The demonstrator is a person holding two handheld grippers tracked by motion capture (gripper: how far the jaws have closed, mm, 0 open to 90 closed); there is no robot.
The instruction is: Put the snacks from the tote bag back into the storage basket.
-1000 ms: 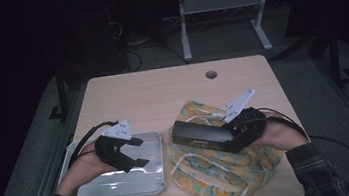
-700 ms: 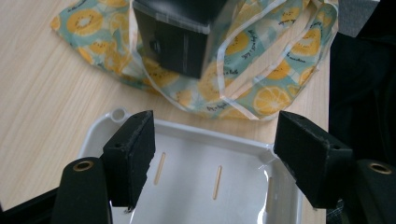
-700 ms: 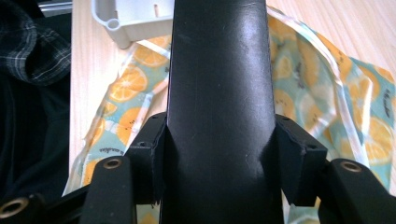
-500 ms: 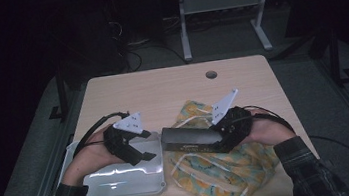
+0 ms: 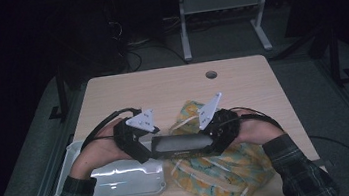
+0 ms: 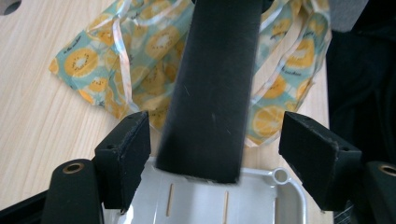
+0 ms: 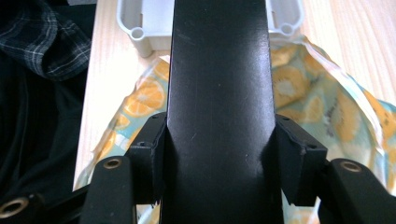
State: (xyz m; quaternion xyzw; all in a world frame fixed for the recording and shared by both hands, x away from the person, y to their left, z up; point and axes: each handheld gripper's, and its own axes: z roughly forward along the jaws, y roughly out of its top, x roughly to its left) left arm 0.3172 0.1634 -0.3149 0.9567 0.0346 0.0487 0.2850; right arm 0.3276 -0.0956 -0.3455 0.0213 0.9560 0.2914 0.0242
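A long black box hangs level above the near half of the table, clamped at its right end by the right hand-held gripper. Its left end sits between the jaws of the left hand-held gripper, which have just been opening and stand apart, touching neither side. A fruit-print bag lies beneath it, and a pale plastic tray, possibly a lid, lies just left of the bag at the near edge.
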